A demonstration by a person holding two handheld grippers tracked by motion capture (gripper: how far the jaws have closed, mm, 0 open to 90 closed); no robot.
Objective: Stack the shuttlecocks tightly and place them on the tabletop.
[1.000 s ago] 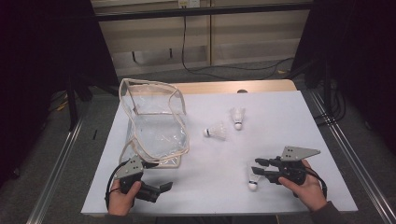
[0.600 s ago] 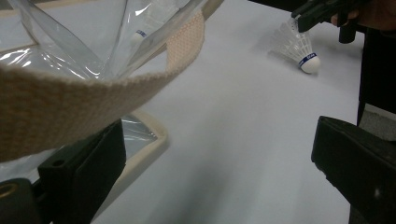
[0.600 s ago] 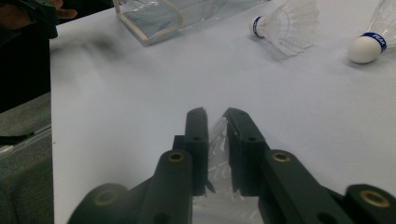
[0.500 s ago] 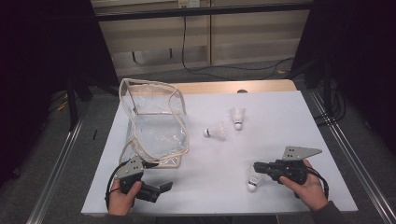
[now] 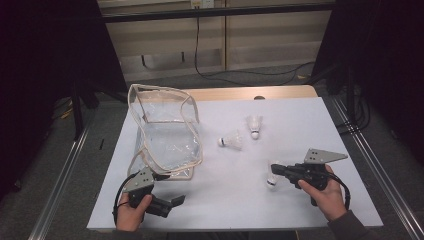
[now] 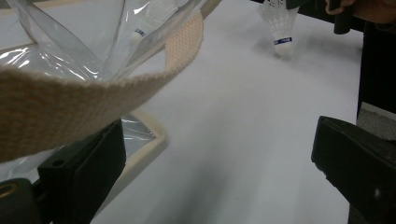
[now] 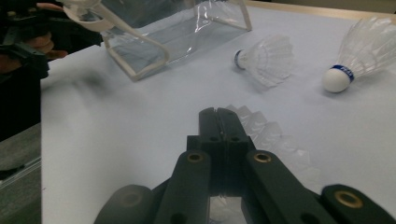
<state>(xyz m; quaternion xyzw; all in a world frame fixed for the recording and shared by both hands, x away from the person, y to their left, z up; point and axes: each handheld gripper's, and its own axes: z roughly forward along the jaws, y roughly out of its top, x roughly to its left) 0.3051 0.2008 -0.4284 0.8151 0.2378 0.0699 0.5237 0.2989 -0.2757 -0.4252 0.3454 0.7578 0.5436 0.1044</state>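
Note:
My right gripper (image 5: pixel 276 171) (image 7: pixel 218 114) is at the front right of the white table; its jaws have just been closing and are now shut on the feather skirt of a white shuttlecock (image 5: pixel 272 180) (image 7: pixel 275 140). That shuttlecock (image 6: pixel 280 25) hangs cork-down just above the table. Two more shuttlecocks (image 5: pixel 231 140) (image 5: pixel 254 126) lie mid-table, and they are ahead of the jaws in the right gripper view (image 7: pixel 268 58) (image 7: pixel 359 51). A clear bag with beige trim (image 5: pixel 167 135) (image 7: pixel 177 32) stands open at the left. My left gripper (image 5: pixel 167 189) (image 6: pixel 217 140) is open at the bag's near corner, with a beige strap (image 6: pixel 93 98) lying over its left jaw.
The white table top (image 5: pixel 300 120) ends at a wooden strip at the back. Metal rails (image 5: pixel 370 165) run along both sides, and cables lie on the floor behind. Bare table lies between the two grippers.
The right gripper's jaws have closed on the near shuttlecock. The left gripper and the bag have stayed where they were.

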